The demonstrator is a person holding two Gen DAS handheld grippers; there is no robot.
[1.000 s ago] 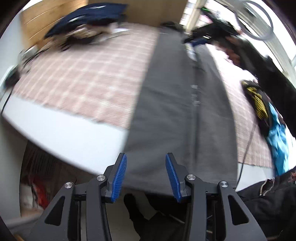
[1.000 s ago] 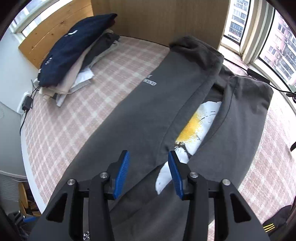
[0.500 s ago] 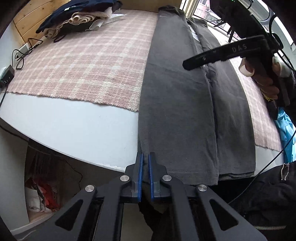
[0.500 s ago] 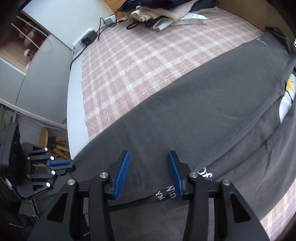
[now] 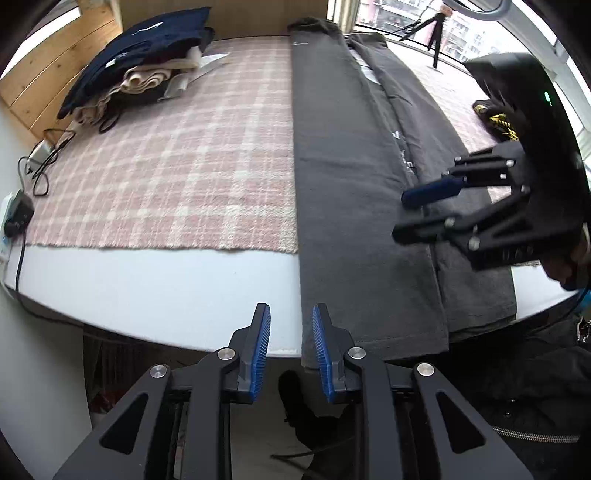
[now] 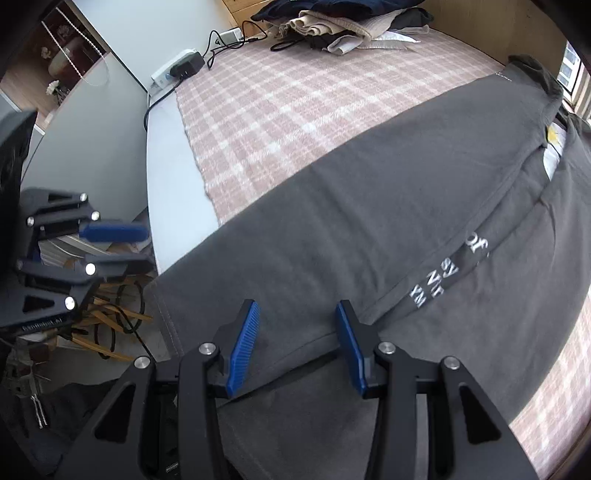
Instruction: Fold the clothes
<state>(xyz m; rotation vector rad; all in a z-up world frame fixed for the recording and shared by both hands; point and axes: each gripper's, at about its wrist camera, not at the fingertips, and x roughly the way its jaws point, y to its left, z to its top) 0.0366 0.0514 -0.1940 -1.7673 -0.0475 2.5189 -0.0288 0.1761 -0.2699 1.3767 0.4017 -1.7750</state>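
A dark grey T-shirt lies on the bed as a long strip, both sides folded inward, with white lettering showing in the seam between the flaps. My left gripper hangs off the near bed edge at the shirt's hem corner. Its jaws are opening, and the pads press on nothing; the hem edge lies just behind the right pad. My right gripper stands open above the shirt's lower part, over the right-hand flap, with no cloth between its pads.
A pink plaid blanket covers the white mattress. A pile of folded clothes sits at the far left corner. A power strip with cables lies by the wall. A black-and-yellow garment lies at the right.
My left gripper was shut at the hem corner half a second ago and has now opened. My right gripper has travelled down the shirt from the collar end toward the hem.
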